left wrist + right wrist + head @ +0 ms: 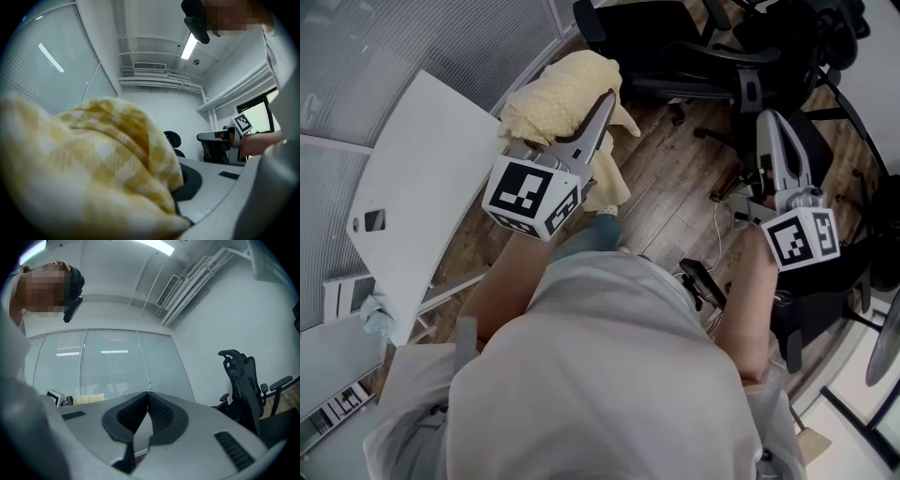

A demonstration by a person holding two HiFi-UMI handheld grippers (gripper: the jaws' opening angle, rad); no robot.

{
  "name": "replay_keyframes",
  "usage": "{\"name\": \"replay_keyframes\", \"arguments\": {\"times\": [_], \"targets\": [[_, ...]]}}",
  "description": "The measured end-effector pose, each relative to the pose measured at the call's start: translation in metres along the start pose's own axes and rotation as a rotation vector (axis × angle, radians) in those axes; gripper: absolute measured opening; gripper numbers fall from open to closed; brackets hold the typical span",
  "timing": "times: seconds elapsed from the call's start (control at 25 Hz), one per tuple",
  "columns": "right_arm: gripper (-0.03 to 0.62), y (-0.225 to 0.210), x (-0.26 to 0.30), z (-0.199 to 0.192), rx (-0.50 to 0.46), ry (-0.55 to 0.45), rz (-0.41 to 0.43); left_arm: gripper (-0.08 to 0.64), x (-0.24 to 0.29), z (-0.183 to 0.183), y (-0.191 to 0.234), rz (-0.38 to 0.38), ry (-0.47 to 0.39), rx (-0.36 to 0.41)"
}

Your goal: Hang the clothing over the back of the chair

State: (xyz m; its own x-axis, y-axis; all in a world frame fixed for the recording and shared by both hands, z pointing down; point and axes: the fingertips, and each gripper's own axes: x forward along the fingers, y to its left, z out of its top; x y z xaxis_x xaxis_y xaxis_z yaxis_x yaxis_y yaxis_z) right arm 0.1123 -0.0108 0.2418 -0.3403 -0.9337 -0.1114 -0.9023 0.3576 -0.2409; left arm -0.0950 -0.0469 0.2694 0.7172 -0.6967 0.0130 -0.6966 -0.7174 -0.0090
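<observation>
Wood flooring (675, 202) underfoot, left gripper (603, 111) jaws pinch the soft, limp yellow checked garment (555, 89) by its bunched middle; right gripper (770, 120) jaws closed, empty.

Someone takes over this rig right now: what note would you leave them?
Left claw: shut on the yellow cloth, which is bunched up.
Right claw: shut, empty.
Black chairs stand ahead; the cloth is not on one yet.
Done: cloth picked up.
Left: drape it over a chair back.
</observation>
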Motion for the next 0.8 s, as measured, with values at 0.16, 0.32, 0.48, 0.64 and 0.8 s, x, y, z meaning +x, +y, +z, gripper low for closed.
{"name": "replay_keyframes", "arguments": {"times": [0.16, 0.32, 0.48, 0.64, 0.8], "targets": [[0.021, -0.006, 0.015, 0.0, -0.007, -0.002, -0.002, 0.078, 0.015, 0.0, 0.013, -0.003, -0.005, -0.01], [0.021, -0.01, 0.032, -0.002, -0.039, 0.007, -0.018, 0.078, 0.032, -0.004, 0.025, -0.017, -0.003, -0.017], [0.021, -0.016, 0.048, -0.003, -0.043, 0.006, -0.027, 0.078, 0.048, -0.006, 0.036, -0.032, -0.003, -0.025], [0.021, -0.026, 0.062, -0.001, -0.043, 0.001, -0.051, 0.078, 0.064, -0.006, 0.046, -0.047, -0.006, -0.029], [0.02, -0.036, 0.074, 0.0, -0.043, -0.008, -0.076, 0.078, 0.082, -0.006, 0.055, -0.07, -0.009, -0.028]]}}
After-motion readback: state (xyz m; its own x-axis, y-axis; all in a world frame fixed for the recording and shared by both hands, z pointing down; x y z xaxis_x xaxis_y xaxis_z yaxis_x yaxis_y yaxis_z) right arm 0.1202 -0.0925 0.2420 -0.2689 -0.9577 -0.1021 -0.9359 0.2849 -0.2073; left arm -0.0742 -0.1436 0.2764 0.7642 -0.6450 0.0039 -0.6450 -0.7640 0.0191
